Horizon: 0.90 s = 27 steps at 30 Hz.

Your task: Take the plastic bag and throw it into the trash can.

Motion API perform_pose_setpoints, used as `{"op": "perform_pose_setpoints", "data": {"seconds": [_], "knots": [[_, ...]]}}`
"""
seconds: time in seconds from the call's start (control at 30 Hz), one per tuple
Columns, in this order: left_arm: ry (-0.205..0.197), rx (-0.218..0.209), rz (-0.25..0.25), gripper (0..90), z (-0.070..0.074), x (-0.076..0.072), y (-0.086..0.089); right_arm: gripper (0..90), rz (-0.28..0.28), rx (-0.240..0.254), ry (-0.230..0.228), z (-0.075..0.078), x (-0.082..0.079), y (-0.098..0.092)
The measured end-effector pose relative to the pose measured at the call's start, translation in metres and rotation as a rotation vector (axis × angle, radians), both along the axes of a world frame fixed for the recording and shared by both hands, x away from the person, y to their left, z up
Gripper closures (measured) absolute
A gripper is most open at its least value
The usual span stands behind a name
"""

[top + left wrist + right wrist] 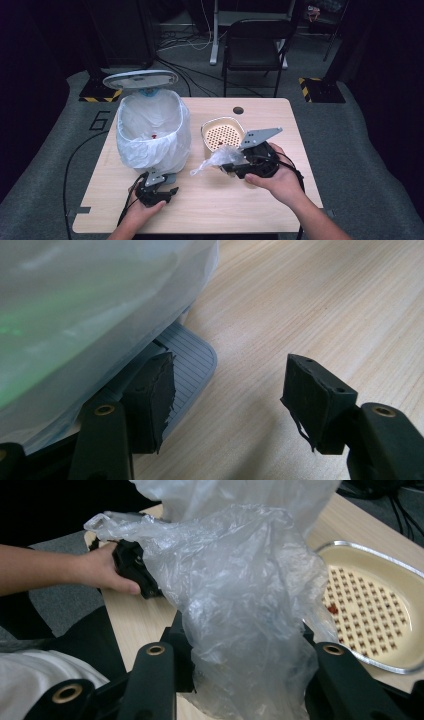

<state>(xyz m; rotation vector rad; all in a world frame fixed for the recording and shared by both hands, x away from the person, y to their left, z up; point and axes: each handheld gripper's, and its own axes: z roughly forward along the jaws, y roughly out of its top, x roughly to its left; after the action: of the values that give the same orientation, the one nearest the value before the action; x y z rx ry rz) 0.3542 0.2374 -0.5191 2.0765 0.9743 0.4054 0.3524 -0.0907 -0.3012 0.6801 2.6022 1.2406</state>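
Over the tabletop (210, 200) the right hand-held gripper (227, 167) clamps a crumpled plastic bag (217, 159) that hides its pads; the left hand-held gripper (167, 191) gapes empty beside the bin's pedal (187, 370), liner (150, 130) draped overhead.

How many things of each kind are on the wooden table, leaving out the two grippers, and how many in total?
White pedal bin lined with a white plastic bag, lid up: 1
Cream perforated strainer basket: 1
Crumpled clear plastic bag, held between the jaws of the right gripper above the table: 1
Total: 3
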Motion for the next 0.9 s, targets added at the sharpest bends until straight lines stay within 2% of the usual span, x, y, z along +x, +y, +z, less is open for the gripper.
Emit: {"op": "perform_pose_setpoints", "data": {"seconds": [0.27,0.33,0.37,0.43,0.9], "knots": [[0.003,0.005,0.002,37.3,0.000,0.000,0.000,61.0,0.010,0.024,-0.004,0.018,0.019,0.019],[-0.008,0.021,-0.008,37.3,0.001,0.001,0.001,61.0,0.016,0.030,-0.009,0.022,0.022,0.023],[0.004,0.005,0.002,37.3,0.000,0.000,0.000,61.0,0.015,0.030,-0.014,0.024,0.024,0.025],[0.002,0.008,0.000,37.3,0.000,0.000,0.000,61.0,0.016,0.031,-0.018,0.028,0.028,0.029],[-0.003,0.002,-0.002,37.3,0.000,0.000,-0.001,61.1,0.026,0.031,-0.026,0.041,0.057,0.054]]}}
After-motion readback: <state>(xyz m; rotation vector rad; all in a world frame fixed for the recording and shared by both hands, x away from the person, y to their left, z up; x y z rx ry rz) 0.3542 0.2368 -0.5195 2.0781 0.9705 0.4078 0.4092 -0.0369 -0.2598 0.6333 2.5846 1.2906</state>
